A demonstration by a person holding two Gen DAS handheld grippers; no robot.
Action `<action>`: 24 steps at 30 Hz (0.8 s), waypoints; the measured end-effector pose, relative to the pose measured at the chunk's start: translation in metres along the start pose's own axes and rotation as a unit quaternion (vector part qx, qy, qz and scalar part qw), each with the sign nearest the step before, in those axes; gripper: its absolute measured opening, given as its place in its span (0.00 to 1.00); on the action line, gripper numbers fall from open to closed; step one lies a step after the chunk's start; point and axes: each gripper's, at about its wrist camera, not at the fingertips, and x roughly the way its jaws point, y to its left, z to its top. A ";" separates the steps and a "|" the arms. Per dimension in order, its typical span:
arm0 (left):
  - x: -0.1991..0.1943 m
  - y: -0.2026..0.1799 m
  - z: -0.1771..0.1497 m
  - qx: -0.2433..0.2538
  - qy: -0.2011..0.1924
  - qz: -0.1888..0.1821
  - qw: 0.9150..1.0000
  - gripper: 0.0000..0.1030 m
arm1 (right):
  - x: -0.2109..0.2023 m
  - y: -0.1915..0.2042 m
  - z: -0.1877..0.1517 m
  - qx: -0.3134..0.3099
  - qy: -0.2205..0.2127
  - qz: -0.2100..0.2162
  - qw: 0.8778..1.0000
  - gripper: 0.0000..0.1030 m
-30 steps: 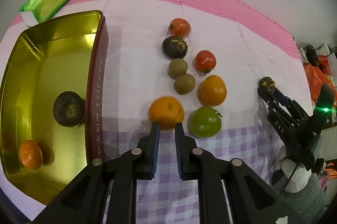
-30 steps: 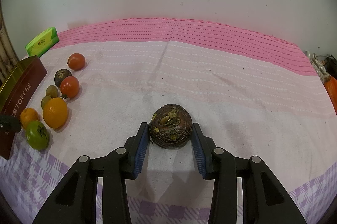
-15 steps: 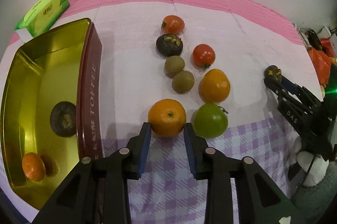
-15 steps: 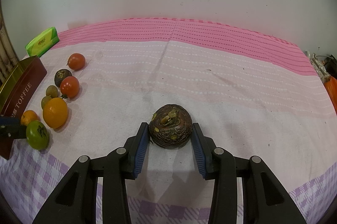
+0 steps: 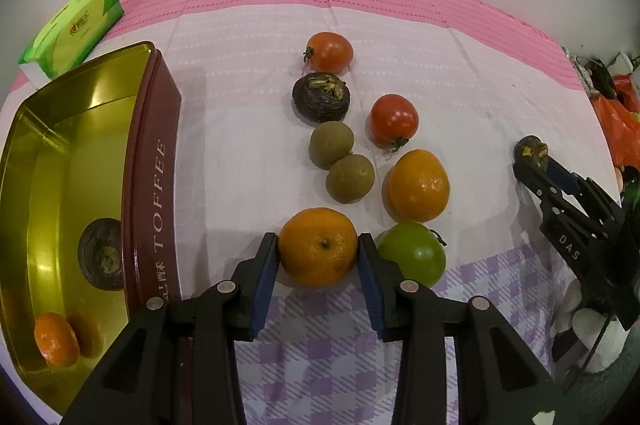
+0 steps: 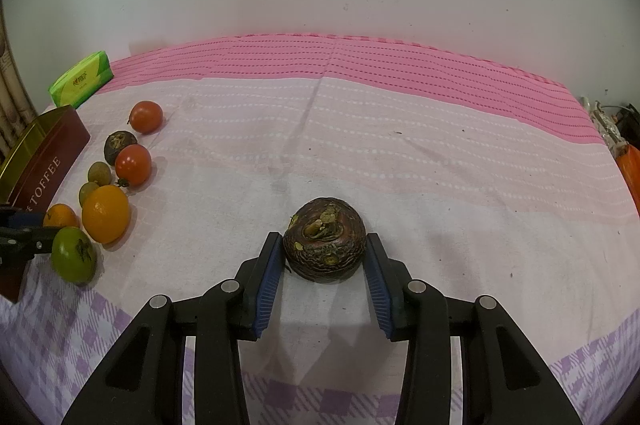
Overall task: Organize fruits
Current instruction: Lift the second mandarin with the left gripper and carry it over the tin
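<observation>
My left gripper [image 5: 318,239] points steeply down, its jaws opening on either side of an orange mandarin [image 5: 318,253] that lies on the cloth; the blue pads stand right beside it without squeezing. My right gripper [image 6: 324,245] is shut on a wrinkled dark brown fruit [image 6: 325,239] low over the cloth; the left wrist view shows that right gripper [image 5: 532,161] at the far right. A gold toffee tin [image 5: 152,161] at the left holds another dark fruit [image 5: 100,253] and a small mandarin [image 5: 56,339].
Beyond the mandarin lie a green tomato [image 5: 412,252], a large orange [image 5: 418,185], two brownish round fruits [image 5: 331,144], two red tomatoes [image 5: 394,121] and a dark fruit [image 5: 320,97]. A green tissue pack [image 5: 72,25] sits behind the tin. An orange bag [image 5: 620,129] lies past the table's right edge.
My left gripper, shut a second ago just short of the mandarin, has moved forward and down while its jaws spread around the fruit. The right gripper and its dark fruit stayed still.
</observation>
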 end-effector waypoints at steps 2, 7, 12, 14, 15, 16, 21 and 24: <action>0.001 0.000 0.001 0.003 -0.002 0.001 1.000 0.34 | 0.000 0.000 0.000 0.000 0.000 0.000 1.000 0.42; 0.001 -0.002 -0.004 0.008 -0.003 0.007 1.000 0.33 | 0.000 0.000 0.000 0.000 0.000 0.000 1.000 0.42; -0.007 0.000 -0.011 0.004 -0.001 0.003 1.000 0.32 | 0.000 0.000 0.000 0.000 0.000 0.000 1.000 0.42; -0.011 0.001 -0.014 0.003 -0.004 0.001 1.000 0.32 | 0.000 0.000 0.000 0.000 0.000 -0.001 1.000 0.42; -0.014 0.001 -0.014 0.001 -0.006 0.000 1.000 0.32 | 0.000 0.000 0.000 0.000 0.000 0.000 1.000 0.42; -0.016 0.001 -0.014 0.001 -0.008 -0.002 1.000 0.32 | 0.000 0.000 0.000 0.000 0.000 0.000 1.000 0.42; -0.040 0.009 -0.019 -0.002 -0.027 -0.003 1.000 0.32 | 0.000 0.000 0.000 0.000 0.000 0.000 1.000 0.42; -0.053 0.017 -0.022 -0.004 -0.038 0.003 0.999 0.32 | 0.000 0.000 0.000 0.000 0.000 0.000 1.000 0.42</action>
